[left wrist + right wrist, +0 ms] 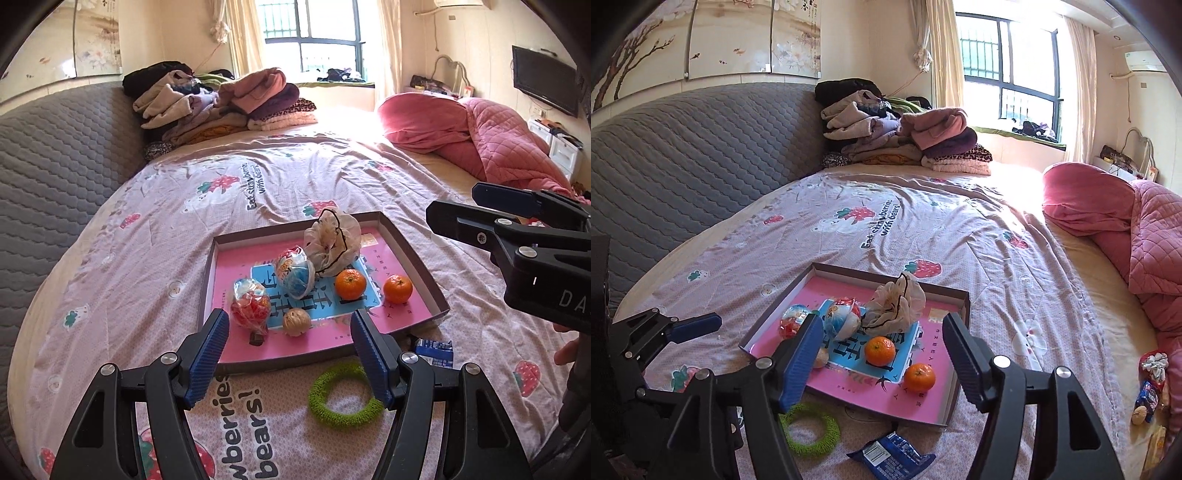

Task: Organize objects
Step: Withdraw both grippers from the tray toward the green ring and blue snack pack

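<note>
Both tongs, left [290,356] and right [882,360], gape wide and empty; 2 tangerines [350,283] lie at 3 o'clock in the tray [424,254].

bare bedspread [295,177] beyond tray [413,243], green ring [345,395], blue packet [434,349] crowding near edge

- The left gripper [290,363] has its jaws spread wide, nothing between the blue ribbed pads [207,363], and it points forward and down.
- The right gripper [882,360] also stands wide apart and empty, tilted downward.
- In the left wrist view the right gripper sits at the right edge, with part of the person's hand [567,352] showing beneath it.
</note>
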Tool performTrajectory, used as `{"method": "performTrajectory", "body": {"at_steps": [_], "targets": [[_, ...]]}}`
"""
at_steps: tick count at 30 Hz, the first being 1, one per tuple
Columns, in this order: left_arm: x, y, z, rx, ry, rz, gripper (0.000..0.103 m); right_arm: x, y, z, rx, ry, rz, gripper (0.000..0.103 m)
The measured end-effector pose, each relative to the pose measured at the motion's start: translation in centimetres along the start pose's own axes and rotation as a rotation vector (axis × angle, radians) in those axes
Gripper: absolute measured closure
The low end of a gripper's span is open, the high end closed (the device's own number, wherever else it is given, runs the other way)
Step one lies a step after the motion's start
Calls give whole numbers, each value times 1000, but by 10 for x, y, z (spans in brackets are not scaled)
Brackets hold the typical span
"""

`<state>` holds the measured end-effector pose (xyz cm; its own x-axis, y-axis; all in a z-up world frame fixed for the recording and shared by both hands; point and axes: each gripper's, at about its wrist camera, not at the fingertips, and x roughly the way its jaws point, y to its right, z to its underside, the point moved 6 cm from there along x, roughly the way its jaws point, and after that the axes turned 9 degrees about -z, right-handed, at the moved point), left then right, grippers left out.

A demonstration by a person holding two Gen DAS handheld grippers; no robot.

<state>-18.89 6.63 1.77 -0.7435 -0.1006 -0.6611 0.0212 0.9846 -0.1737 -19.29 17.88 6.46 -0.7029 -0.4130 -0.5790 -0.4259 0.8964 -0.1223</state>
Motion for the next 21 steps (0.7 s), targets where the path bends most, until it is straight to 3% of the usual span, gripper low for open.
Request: {"method": "performTrajectory", "body": {"at_steps": [21], "targets": [[-30,3,18,7,12,22,33,-33,10,60,-16,-51,9,34]]}}
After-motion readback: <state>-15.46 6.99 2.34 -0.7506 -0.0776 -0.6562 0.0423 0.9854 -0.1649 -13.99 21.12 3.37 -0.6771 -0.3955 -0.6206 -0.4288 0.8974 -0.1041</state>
